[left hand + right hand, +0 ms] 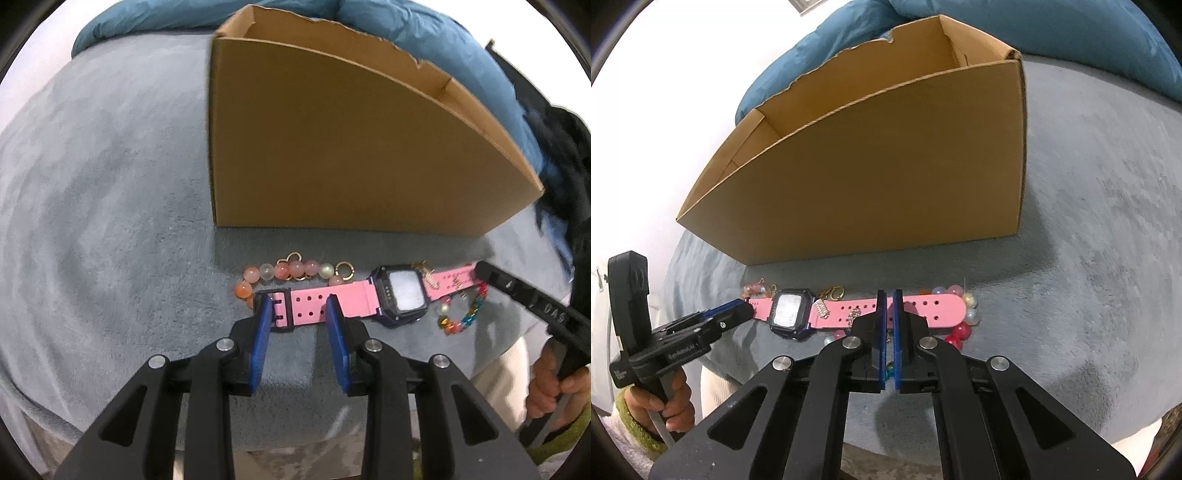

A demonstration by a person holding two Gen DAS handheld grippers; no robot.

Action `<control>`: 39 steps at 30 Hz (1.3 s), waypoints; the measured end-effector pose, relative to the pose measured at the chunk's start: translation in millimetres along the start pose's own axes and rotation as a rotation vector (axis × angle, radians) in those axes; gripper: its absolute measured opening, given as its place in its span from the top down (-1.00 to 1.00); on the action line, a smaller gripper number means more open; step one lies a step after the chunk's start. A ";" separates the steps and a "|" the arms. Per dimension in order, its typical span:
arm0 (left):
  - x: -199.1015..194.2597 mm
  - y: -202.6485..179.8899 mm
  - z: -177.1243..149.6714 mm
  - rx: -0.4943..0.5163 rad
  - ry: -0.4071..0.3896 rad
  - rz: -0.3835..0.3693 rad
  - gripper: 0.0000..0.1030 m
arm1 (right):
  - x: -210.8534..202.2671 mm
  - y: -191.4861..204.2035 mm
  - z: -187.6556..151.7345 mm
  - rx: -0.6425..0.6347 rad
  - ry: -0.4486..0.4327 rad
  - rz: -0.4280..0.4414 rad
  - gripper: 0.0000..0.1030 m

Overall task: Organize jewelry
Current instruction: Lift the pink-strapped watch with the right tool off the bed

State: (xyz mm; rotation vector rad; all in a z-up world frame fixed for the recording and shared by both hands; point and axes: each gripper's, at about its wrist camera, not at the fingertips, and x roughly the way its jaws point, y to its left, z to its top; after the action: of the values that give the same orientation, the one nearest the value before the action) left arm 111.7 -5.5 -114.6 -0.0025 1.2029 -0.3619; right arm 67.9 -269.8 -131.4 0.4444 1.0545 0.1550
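A pink-strapped digital watch (402, 291) (790, 308) lies flat on a grey plush blanket, just in front of a cardboard box (332, 147). My left gripper (299, 306) is open, its blue pads standing over the buckle end of the strap. My right gripper (888, 295) is shut, its tips down on the other half of the strap, with nothing visibly clamped between them. A peach bead bracelet (280, 271) lies behind the buckle end. A multicoloured chain bracelet (476, 310) and small gold charms (424, 267) lie beside the watch face.
The open-topped cardboard box (886, 184) stands tall right behind the jewelry, with a torn upper rim. A blue duvet (443, 37) is bunched behind it. The grey blanket (1108, 221) stretches out to both sides. A hand (672, 406) holds the left gripper's handle.
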 end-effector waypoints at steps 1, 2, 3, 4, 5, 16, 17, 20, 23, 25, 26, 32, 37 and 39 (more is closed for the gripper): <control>-0.9 -1.8 0.5 0.005 0.003 0.010 0.44 | -0.9 -1.2 -0.4 0.002 -0.002 0.002 0.97; -2.8 -3.1 1.1 0.004 0.006 0.017 0.43 | -1.5 -1.9 -0.5 0.004 -0.004 0.005 0.97; -5.1 -3.7 1.7 -0.003 0.008 0.018 0.43 | -1.9 -2.4 -0.7 0.006 -0.005 0.010 0.97; -6.6 -3.5 1.8 -0.008 0.008 0.020 0.41 | -2.2 -2.9 -0.9 0.008 -0.007 0.014 0.97; -7.7 -3.2 1.4 -0.012 0.008 0.028 0.34 | -1.9 -3.5 -1.1 0.010 -0.008 0.018 0.97; 1.9 3.4 6.0 -0.071 0.058 -0.001 0.01 | -7.9 -20.3 -7.5 0.032 -0.010 0.048 0.97; 1.7 3.8 6.8 -0.080 0.057 -0.012 0.01 | -8.5 -20.7 -8.1 0.030 -0.011 0.048 0.97; 2.0 8.9 9.0 -0.109 0.059 -0.034 0.01 | -9.2 -21.5 -9.1 0.026 -0.011 0.060 0.98; -0.9 14.0 10.5 -0.131 0.049 -0.035 0.22 | -9.3 -21.5 -9.0 0.020 -0.012 0.067 0.99; -4.2 15.8 9.9 -0.147 0.043 -0.034 0.38 | -8.4 -20.7 -8.8 0.021 -0.014 0.072 1.00; -6.6 20.2 9.2 -0.159 0.040 -0.037 0.49 | -8.7 -21.2 -9.4 0.022 -0.014 0.072 1.00; -23.0 24.7 5.3 -0.155 -0.002 -0.050 0.62 | -14.9 -24.1 -11.3 0.032 -0.028 0.077 1.00; -55.8 17.9 15.1 -0.164 -0.063 -0.144 0.63 | -30.0 -25.9 -6.3 0.067 -0.057 0.115 1.00; -77.0 13.2 23.4 -0.180 -0.109 -0.213 0.64 | -49.2 -24.6 -1.4 0.071 -0.101 0.147 1.00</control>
State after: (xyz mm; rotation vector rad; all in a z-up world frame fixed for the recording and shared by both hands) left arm 112.9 23.7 -38.5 -0.3041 1.1265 -0.4329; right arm 40.3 -307.9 -102.9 0.5885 0.9304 0.2238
